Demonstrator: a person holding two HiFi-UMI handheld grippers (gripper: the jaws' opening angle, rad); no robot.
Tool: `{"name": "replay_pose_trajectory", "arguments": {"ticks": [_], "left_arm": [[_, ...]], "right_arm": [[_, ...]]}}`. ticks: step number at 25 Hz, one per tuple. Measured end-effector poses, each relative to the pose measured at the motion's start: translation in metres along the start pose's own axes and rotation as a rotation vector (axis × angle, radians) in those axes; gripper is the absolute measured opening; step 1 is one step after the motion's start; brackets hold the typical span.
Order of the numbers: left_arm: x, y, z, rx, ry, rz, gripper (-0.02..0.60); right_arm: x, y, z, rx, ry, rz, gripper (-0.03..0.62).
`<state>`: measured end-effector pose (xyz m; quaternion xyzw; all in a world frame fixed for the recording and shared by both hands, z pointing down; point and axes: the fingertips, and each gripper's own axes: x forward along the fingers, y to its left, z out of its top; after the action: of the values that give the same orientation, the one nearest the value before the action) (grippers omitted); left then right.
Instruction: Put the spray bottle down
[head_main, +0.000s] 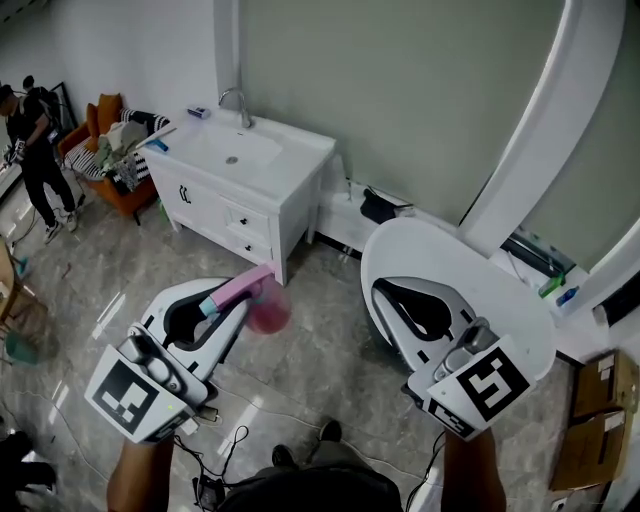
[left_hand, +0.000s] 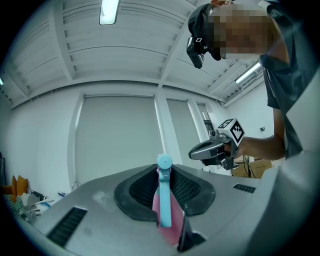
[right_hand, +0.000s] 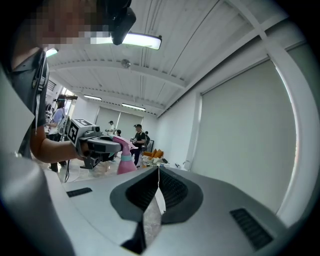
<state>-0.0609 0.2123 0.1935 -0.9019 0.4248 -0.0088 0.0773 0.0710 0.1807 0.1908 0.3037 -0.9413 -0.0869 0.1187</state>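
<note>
The spray bottle is clamped in the left gripper, in mid-air above the floor, well apart from the sink cabinet. The right gripper is closed on nothing. If the bottle is released here, it is likely to be dropped and cracked.

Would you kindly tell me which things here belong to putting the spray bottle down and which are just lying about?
Job: pink plastic spray bottle with light-blue trigger; left gripper, shut on it.
Lying about: white sink cabinet with chrome tap; orange armchair heaped with clothes; brown cardboard boxes; right gripper, shut, empty.
</note>
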Motion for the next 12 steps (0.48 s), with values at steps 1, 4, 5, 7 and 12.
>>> {"name": "replay_pose_trajectory", "arguments": {"ticks": [1, 4, 5, 7, 12], "left_arm": [[0.005, 0.003, 0.0, 0.0, 0.002, 0.004, 0.06], [0.021, 0.01, 0.0, 0.007, 0.01, 0.02, 0.06], [0.026, 0.012, 0.001, 0.01, 0.01, 0.026, 0.06], [0.039, 0.018, 0.0, 0.013, 0.009, 0.04, 0.06], [0.083, 0.027, 0.001, 0.01, 0.023, 0.068, 0.06]], "right_arm": [[0.004, -0.006, -0.001, 0.004, -0.002, 0.006, 0.009], [0.015, -0.023, -0.002, 0.006, -0.014, 0.027, 0.009], [0.019, -0.028, -0.002, 0.004, -0.016, 0.036, 0.009], [0.026, -0.04, -0.003, -0.001, -0.019, 0.053, 0.009], [0.035, -0.088, -0.007, -0.002, -0.024, 0.081, 0.009]]}}
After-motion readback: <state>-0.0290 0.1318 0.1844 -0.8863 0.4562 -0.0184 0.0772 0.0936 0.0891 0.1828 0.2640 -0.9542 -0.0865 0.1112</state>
